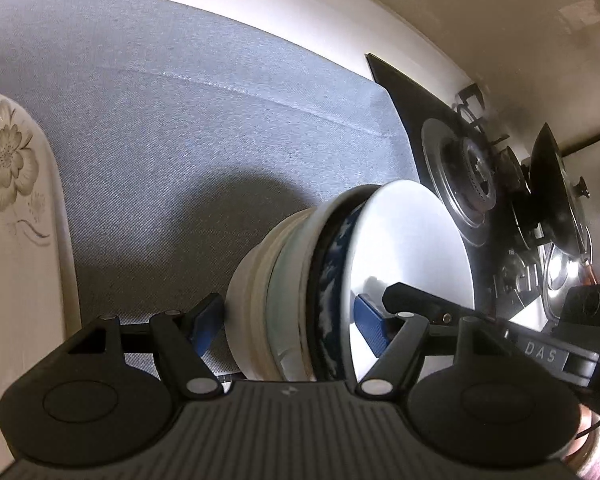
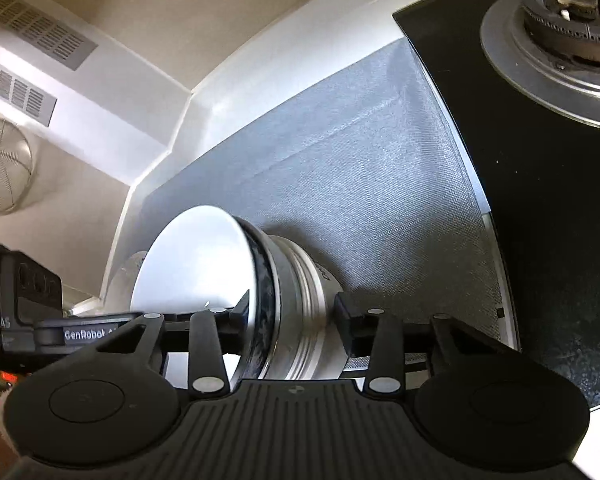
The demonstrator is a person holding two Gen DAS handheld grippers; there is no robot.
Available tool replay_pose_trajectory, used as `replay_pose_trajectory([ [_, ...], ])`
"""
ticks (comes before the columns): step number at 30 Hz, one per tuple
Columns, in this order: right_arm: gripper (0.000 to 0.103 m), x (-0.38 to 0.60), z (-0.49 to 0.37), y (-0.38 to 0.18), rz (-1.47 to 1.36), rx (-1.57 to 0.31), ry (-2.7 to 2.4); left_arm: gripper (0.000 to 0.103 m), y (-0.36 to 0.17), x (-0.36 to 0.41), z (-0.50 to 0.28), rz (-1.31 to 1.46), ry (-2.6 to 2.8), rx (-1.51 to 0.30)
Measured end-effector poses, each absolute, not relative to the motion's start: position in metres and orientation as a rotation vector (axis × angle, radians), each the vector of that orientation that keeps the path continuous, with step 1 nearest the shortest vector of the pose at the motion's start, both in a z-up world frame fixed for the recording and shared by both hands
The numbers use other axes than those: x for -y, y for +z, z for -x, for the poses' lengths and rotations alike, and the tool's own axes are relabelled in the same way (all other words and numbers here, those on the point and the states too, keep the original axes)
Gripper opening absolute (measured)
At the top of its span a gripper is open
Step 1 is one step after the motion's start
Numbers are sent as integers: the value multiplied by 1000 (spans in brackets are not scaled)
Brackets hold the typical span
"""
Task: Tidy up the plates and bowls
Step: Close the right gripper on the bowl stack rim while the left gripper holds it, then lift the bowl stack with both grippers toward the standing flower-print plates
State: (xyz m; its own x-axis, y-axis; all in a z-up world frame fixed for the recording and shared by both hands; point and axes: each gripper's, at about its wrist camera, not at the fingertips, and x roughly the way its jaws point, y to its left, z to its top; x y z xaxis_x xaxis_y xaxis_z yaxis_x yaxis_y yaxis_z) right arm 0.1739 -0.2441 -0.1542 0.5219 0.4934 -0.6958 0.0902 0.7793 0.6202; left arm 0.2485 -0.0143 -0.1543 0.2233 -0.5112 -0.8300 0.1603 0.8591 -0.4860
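So, big picture first: the white tabletop had a grey mat laid over it, with the black stove right at the mat's edge. One flowered plate sat off at the far side of the mat, well apart from everything else.

The stack of bowls was over the mat, near the stove, and tipped onto its side in both wrist views. We couldn't tell if it rested on the mat or hung clear of it.

Handling-wise, we figured glazed ceramic: stiff, slick, chippy, and fairly heavy once nested. Tipped like that, the inner bowls could slide out, so we reckoned end-to-end was the place to grab, one finger inside the top bowl and one on the bottom foot. Pinching a single rim looked risky.

That's how the left tool sat: one of its blue pads on the foot, the other inside the white bowl, and it looked clamped on the stack. The right tool straddled the stack the same way, but we couldn't tell whether it was actually pressing.

Counts: one stove, one plate, one stack. We made it four bowls by the rims, white on top, then a blue-patterned bowl, though the lower ones blurred together. Two tools.
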Motion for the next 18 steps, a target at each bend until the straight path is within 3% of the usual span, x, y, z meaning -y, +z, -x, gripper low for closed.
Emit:
replay_pose_trajectory([
  [3, 50, 246, -166, -156, -682, -1002, 260, 77, -155, 16, -251, 321, -487, -1273],
  [8, 57, 245, -155, -156, -701, -1002, 250, 88, -157, 20, -253, 291, -495, -1274],
  [13, 75, 245, -154, -165, -739, -1045, 240, 98, -159, 26, -255, 283, -512, -1265],
  [15, 76, 243, -156, -174, -795, -1080, 277, 95, -160, 32, -253, 269, -549, -1271],
  [18, 70, 233, -156, -170, -728, -1059, 269, 90, -155, 40, -247, 210, -528, -1233],
])
